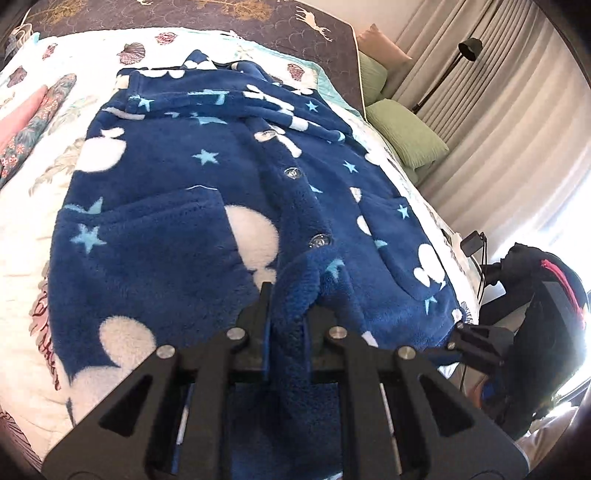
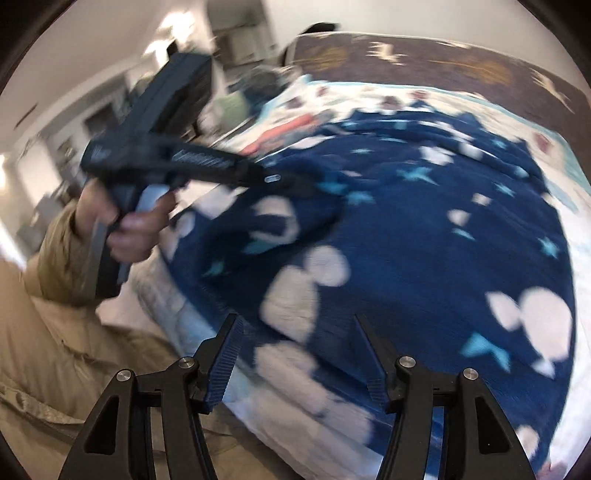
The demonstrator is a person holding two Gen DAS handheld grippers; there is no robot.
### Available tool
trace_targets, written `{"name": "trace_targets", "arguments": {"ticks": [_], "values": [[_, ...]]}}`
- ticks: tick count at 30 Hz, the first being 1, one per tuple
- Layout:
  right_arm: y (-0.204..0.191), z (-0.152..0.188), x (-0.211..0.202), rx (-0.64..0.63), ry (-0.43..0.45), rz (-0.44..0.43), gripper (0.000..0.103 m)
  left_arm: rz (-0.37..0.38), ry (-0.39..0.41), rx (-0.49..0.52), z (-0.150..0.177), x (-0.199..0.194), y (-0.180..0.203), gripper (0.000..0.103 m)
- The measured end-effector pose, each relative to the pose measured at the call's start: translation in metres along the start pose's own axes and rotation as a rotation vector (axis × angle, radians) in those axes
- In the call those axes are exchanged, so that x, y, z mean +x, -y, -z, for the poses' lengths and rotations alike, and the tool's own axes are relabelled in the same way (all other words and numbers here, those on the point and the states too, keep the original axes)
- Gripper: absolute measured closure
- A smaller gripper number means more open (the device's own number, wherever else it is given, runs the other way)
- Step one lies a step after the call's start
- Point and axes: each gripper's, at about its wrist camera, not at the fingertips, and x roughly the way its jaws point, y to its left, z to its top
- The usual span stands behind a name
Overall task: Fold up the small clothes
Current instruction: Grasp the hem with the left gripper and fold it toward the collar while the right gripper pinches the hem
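Note:
A small blue fleece robe (image 1: pixel 192 177) with white mouse-head shapes and light blue stars lies buttoned, front up, on the bed. My left gripper (image 1: pixel 290 314) is shut on a fold of the robe's bottom hem and lifts it slightly. It also shows in the right wrist view (image 2: pixel 310 184), pinching the robe's edge. My right gripper (image 2: pixel 297 321) is open and empty, just above the robe's near edge (image 2: pixel 406 258). The right wrist view is motion-blurred.
The bed has a white shell-print quilt (image 1: pixel 33 229) and a dark headboard (image 1: pixel 258 18). Folded pink and floral clothes (image 1: pixel 26 122) lie at the left. Green pillows (image 1: pixel 406 133), a floor lamp (image 1: pixel 469 48) and curtains stand at the right.

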Motion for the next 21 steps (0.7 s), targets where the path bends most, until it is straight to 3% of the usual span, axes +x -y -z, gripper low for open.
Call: {"name": "trace_targets", "arguments": {"ticks": [4, 8, 10, 11, 13, 14, 16, 18, 21], "values": [[-0.021, -0.002, 0.019, -0.107, -0.042, 0.007, 0.041, 0.010, 0.002, 0.000, -0.003, -0.003, -0.003, 0.089], [-0.030, 0.003, 0.038, -0.205, -0.056, 0.121, 0.045, 0.014, 0.002, 0.002, -0.004, -0.004, -0.004, 0.089], [-0.027, 0.002, 0.040, -0.202, -0.035, 0.170, 0.080, 0.021, -0.001, -0.004, -0.004, -0.003, -0.005, 0.089], [-0.023, 0.001, 0.040, -0.185, -0.032, 0.190, 0.085, 0.029, -0.003, -0.011, -0.004, -0.003, -0.006, 0.089], [-0.013, -0.001, 0.028, -0.124, -0.005, 0.122, 0.087, 0.051, -0.005, -0.016, -0.004, -0.005, -0.006, 0.089], [-0.012, -0.001, 0.018, -0.100, 0.020, 0.056, 0.087, 0.080, -0.004, -0.021, -0.004, -0.008, -0.006, 0.089], [-0.017, -0.001, 0.005, -0.131, 0.038, 0.008, 0.087, 0.163, 0.004, -0.014, -0.005, -0.015, -0.001, 0.089], [-0.030, 0.003, 0.000, -0.221, 0.019, 0.066, 0.087, 0.223, 0.015, 0.044, -0.004, -0.022, 0.013, 0.086], [-0.026, 0.012, 0.019, -0.209, -0.083, 0.051, 0.080, 0.223, -0.007, 0.140, 0.002, -0.021, 0.032, 0.085]]}}
